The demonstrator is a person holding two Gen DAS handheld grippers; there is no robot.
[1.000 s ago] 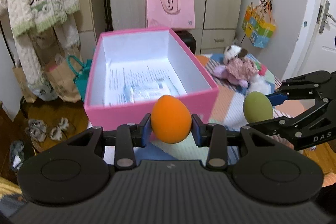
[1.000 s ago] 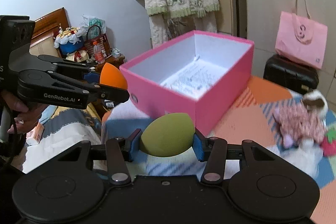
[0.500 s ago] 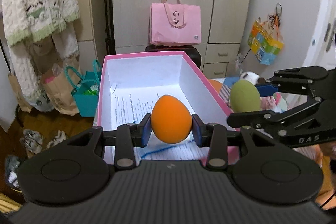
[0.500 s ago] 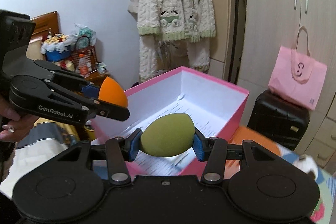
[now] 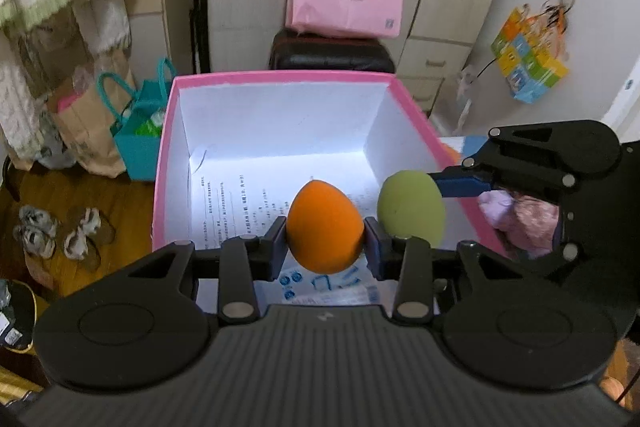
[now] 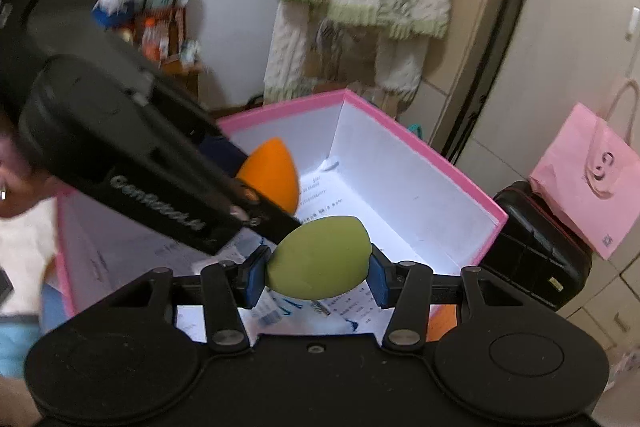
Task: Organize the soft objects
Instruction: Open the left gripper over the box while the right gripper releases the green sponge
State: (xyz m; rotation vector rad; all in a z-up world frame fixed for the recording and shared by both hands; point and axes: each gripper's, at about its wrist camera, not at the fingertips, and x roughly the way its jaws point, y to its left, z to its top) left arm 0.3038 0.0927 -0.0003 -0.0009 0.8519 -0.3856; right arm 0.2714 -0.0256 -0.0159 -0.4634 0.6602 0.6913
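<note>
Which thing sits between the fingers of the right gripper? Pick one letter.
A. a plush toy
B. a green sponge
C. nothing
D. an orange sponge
B: in the right wrist view the right gripper is clamped on the green sponge above the pink box, while the orange sponge is held by the left gripper.
</note>
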